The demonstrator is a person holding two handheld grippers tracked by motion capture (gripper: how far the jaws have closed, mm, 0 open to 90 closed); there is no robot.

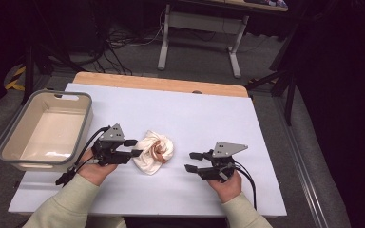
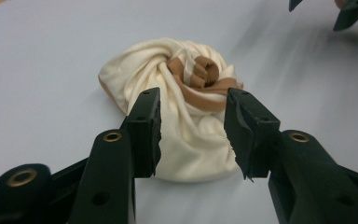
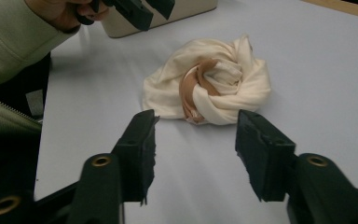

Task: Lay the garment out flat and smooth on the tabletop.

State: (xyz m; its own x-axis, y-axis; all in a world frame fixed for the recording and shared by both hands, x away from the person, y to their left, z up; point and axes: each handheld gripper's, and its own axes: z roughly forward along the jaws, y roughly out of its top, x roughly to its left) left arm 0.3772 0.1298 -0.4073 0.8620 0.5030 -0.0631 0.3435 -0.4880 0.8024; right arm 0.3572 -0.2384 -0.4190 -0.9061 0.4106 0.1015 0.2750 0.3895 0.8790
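A cream cloth (image 1: pixel 156 151) with a tan band is twisted into a knot on the white table cover. My left gripper (image 1: pixel 136 147) is at the cloth's left edge, jaws open. In the left gripper view (image 2: pixel 193 100) the near part of the cloth (image 2: pixel 189 144) lies between the two jaws, and no pad presses on it. My right gripper (image 1: pixel 189 161) stands open to the right of the cloth, a short gap away. Its own view (image 3: pixel 196 116) has the cloth (image 3: pixel 214 88) just ahead of the open jaws, with nothing between them.
A beige plastic bin (image 1: pixel 83 126) stands at the table's left, just behind my left hand. The white cover (image 1: pixel 195 114) stretches bare behind and to the right of the cloth, with a wooden table edge (image 1: pixel 161 84) at the back. Desk legs and cables are on the floor beyond.
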